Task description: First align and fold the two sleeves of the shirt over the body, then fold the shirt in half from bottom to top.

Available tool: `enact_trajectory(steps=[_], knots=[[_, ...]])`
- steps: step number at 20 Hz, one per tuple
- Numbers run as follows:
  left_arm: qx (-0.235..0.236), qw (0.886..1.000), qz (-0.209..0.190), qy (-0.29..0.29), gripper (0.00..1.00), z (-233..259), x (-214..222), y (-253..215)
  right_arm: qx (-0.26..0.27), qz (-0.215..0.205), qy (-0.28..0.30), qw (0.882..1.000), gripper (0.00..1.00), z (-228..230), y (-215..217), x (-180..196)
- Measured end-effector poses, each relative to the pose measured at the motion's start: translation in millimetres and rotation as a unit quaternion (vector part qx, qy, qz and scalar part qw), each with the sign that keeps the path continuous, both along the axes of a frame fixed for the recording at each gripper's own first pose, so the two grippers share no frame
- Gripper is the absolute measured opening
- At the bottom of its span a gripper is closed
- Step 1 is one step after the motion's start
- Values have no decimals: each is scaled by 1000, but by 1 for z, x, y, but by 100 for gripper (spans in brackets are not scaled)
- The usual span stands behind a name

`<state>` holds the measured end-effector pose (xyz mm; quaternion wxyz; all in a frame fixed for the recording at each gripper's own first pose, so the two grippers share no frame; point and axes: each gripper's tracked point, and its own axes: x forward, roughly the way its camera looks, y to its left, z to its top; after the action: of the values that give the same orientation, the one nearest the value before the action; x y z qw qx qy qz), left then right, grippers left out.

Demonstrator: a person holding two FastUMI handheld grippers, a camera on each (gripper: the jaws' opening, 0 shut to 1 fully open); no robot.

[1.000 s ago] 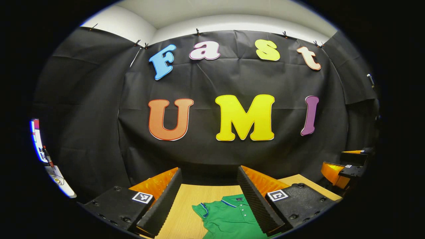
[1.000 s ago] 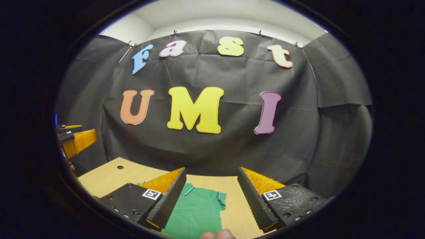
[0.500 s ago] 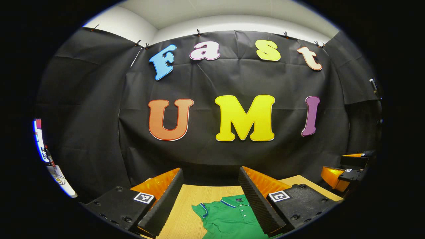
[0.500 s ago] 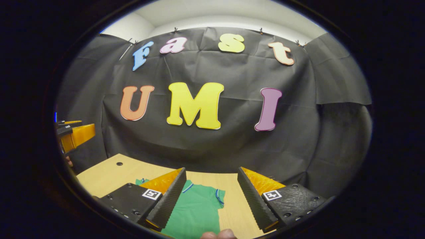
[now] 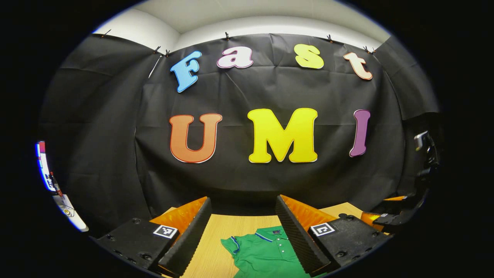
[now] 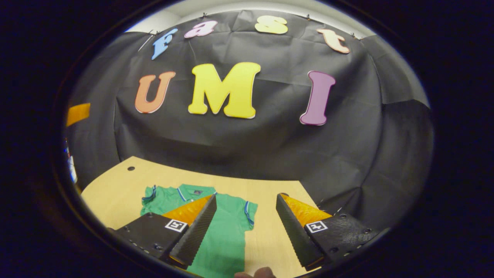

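Observation:
A green polo shirt (image 6: 227, 231) with blue-trimmed collar and sleeves lies flat on the wooden table (image 6: 115, 189), collar toward the black cloth wall. Both short sleeves (image 6: 249, 210) are spread out to the sides. My right gripper (image 6: 246, 197) hovers open above the shirt's right side, holding nothing. In the left gripper view the shirt (image 5: 262, 251) lies below and between the fingers of my left gripper (image 5: 243, 200), which is open, empty and held above the table. The other gripper (image 5: 389, 216) shows at that view's right edge.
The table (image 5: 216, 247) ends at the black cloth wall behind. A small round hole (image 6: 131, 168) sits near the table's far left corner. A fingertip (image 6: 254, 273) shows at the bottom edge of the right gripper view.
The right gripper view has tipped downward, bringing more of the table and the whole upper shirt into sight. My left gripper has barely moved. Both stay open.

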<state>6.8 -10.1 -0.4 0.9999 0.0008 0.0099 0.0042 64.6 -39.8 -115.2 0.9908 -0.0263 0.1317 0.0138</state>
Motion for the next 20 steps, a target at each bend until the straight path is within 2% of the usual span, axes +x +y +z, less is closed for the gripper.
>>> enact_trajectory(steps=[4, 12, 17, 19, 20], knots=[[-14, 1000, 11, 3, 100, 4, 5, 0, 8, 25, 70, 997, 96, -51, -2, 40], [8, 999, 39, 9, 100, 8, 17, 10, -15, 26, 160, 987, 95, -154, -25, 127], [16, 999, 42, 21, 100, 7, 23, 5, -18, 29, 218, 975, 93, -207, -30, 150], [20, 999, 44, 20, 100, 10, 27, 4, -16, 23, 234, 972, 83, -219, -35, 155], [22, 999, 45, 20, 100, 11, 27, 4, -3, 22, 245, 969, 74, -223, -33, 155]])
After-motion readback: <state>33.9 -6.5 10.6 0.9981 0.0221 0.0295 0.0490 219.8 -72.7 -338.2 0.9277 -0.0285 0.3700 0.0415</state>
